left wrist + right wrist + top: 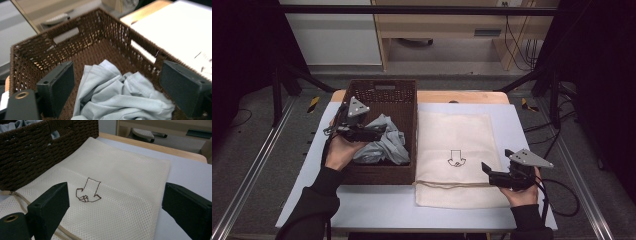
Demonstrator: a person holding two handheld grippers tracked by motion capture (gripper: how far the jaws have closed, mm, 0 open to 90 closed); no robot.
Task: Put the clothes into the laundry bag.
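A crumpled grey garment (386,144) lies in a brown woven basket (384,90) on the left of the table. My left gripper (377,131) hovers over the basket's left side. In the left gripper view it (117,90) stands open, its jaws wide apart on either side of the garment (120,100), not closed on it. A flat cream mesh bag (457,135) with a brown emblem (457,161) lies to the right of the basket. My right gripper (490,172) is low over the bag's near right corner, open (115,210) and holding nothing, facing the emblem (88,191).
The basket wall (37,152) stands just left of the bag (120,170). A drawstring (452,184) runs across the bag's near end. The pale table mat (377,210) has bare room in front. Black frame rails and cables surround the table.
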